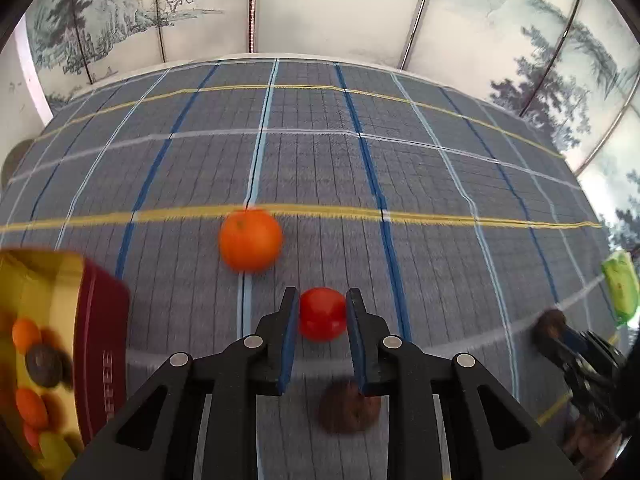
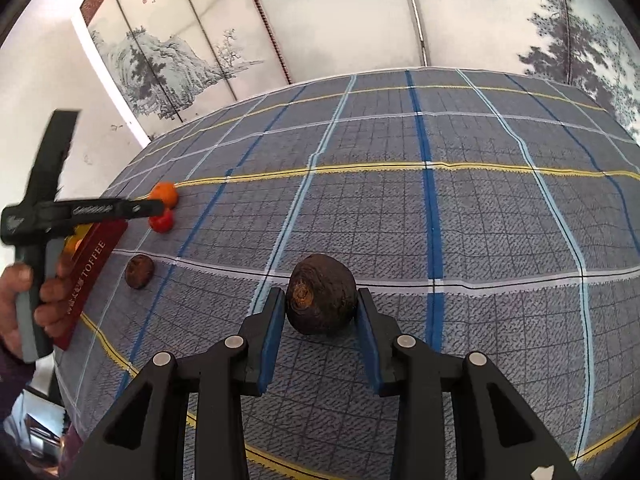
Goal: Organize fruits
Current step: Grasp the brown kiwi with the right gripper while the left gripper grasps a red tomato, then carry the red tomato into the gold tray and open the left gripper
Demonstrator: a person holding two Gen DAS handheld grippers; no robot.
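In the left wrist view my left gripper (image 1: 322, 312) is shut on a red tomato (image 1: 322, 314), held just above the cloth. An orange (image 1: 250, 239) lies beyond it and a dark brown fruit (image 1: 349, 408) lies below the fingers. A red toffee tin (image 1: 100, 344) at the left holds several fruits. In the right wrist view my right gripper (image 2: 322, 300) is shut on a dark brown round fruit (image 2: 322, 294) resting on the cloth. The left gripper (image 2: 158, 210), tomato (image 2: 161, 222), orange (image 2: 165, 193), tin (image 2: 94, 268) and a second brown fruit (image 2: 139, 271) show at the left.
A grey plaid tablecloth (image 1: 360, 160) covers the table. A green packet (image 1: 620, 288) lies at the right edge in the left wrist view. A painted folding screen (image 2: 320, 12) stands behind the table. The table's left edge runs near the tin.
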